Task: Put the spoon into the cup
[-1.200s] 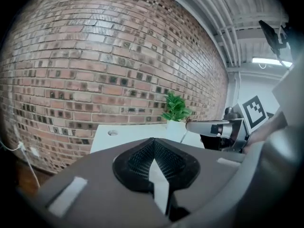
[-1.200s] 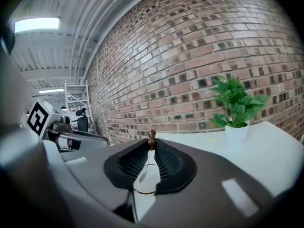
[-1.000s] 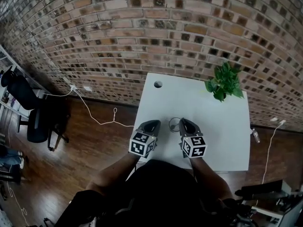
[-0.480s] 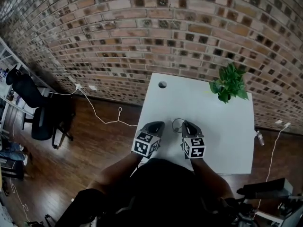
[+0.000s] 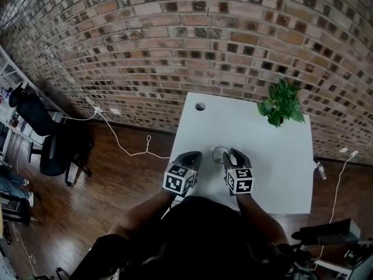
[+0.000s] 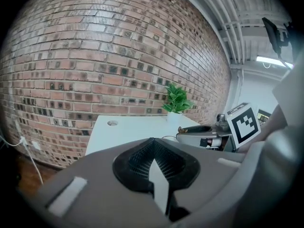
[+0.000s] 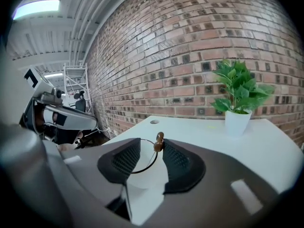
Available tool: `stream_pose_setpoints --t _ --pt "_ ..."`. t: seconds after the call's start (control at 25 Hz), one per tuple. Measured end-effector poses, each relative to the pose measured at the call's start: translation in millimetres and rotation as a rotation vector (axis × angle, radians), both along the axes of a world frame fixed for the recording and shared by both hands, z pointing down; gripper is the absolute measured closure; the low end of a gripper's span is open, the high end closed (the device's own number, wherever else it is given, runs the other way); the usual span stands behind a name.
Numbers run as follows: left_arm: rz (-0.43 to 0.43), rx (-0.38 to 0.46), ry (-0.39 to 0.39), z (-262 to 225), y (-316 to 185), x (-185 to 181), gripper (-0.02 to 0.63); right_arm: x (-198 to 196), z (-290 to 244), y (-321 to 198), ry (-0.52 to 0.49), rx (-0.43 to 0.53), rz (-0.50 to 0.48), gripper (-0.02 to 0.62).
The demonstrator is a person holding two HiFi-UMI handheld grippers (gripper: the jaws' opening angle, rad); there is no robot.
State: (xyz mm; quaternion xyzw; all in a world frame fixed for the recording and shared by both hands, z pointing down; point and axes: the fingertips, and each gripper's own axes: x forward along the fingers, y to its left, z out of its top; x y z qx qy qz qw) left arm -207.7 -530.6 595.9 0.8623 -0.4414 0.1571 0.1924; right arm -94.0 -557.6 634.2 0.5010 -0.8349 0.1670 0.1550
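A white cup with a thin dark rim (image 7: 140,163) stands on the white table (image 7: 199,132), right in front of my right gripper (image 7: 151,161). The spoon's brown handle end (image 7: 158,141) sticks up from the cup's rim, close to the right pad (image 7: 178,163) but not pinched. The jaws are opening, with the cup's rim and the spoon between them. In the head view the cup (image 5: 219,154) sits between the two grippers, by the right gripper (image 5: 232,156). My left gripper (image 5: 192,156) rests to its left, shut and empty (image 6: 154,156).
A potted green plant (image 5: 281,104) in a white pot (image 7: 237,121) stands at the table's far right. A round cable hole (image 5: 200,106) lies at the far left corner. A brick wall runs behind; an office chair (image 5: 41,139) and cables are on the wooden floor at the left.
The right gripper's jaws have spread apart at the cup, letting go of the spoon, after sinking slightly. The left gripper has stayed put.
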Motion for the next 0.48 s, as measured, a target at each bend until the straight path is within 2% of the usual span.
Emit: stream_pose_setpoints --t 0.2,0.36,0.48 --pt "0.015 0.011 0.011 -5.7 10.7 -1.9 0.614 10.6 -8.0 6.0 0.017 0.01 0.042 0.391" --pt "0.088 0.094 -0.053 -12.4 30.9 5.1 0.614 24.7 -22.4 20.5 0.009 0.026 0.093 0.38" --pt "0.119 0.14 -0.046 -22.2 49.8 9.8 0.614 35.9 -38.9 39.7 -0.001 0.055 0.13 0.38"
